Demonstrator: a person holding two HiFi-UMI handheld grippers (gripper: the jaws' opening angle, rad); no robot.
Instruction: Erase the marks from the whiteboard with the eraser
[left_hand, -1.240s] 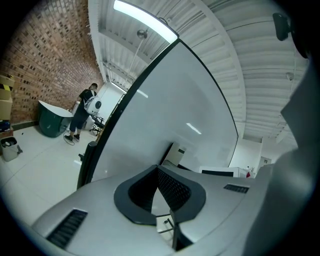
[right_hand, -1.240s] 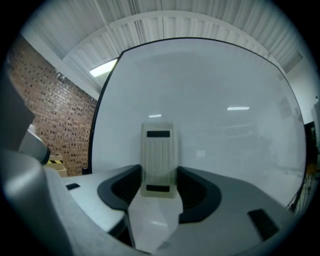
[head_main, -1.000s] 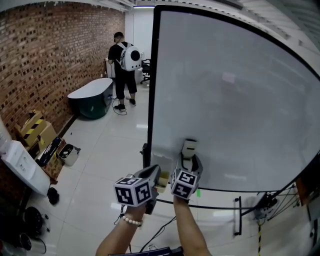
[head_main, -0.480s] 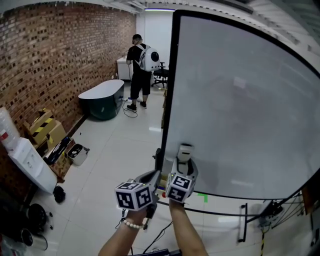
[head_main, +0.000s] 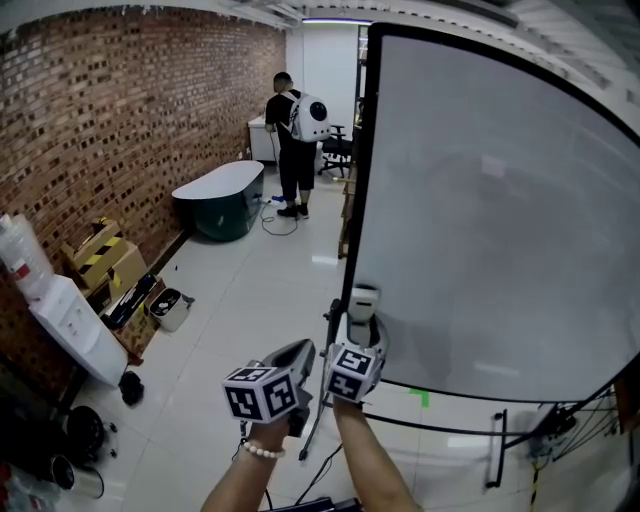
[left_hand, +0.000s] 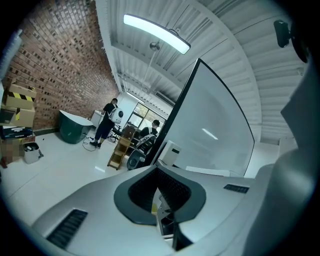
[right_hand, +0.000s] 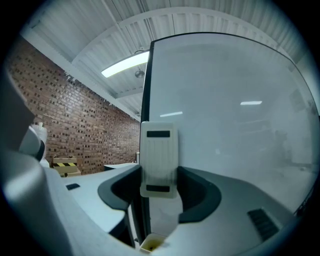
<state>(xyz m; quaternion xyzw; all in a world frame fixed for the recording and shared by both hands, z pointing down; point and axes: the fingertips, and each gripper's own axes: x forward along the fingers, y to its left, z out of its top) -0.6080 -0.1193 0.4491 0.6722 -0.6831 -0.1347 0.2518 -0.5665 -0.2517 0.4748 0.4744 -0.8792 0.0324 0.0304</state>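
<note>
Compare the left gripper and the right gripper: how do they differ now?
The right gripper is shut on the eraser; the left gripper is shut on nothing. The right gripper is at the whiteboard's edge; the left gripper is short of it. Both carry marker cubes.

I see a pale grey-white whiteboard (head_main: 500, 230) framed in black, a cream eraser (right_hand: 159, 160) with two black bars — red-brown brick wall (head_main: 120, 130), glossy white floor (head_main: 240, 300), dark green tub (head_main: 222, 195).
</note>
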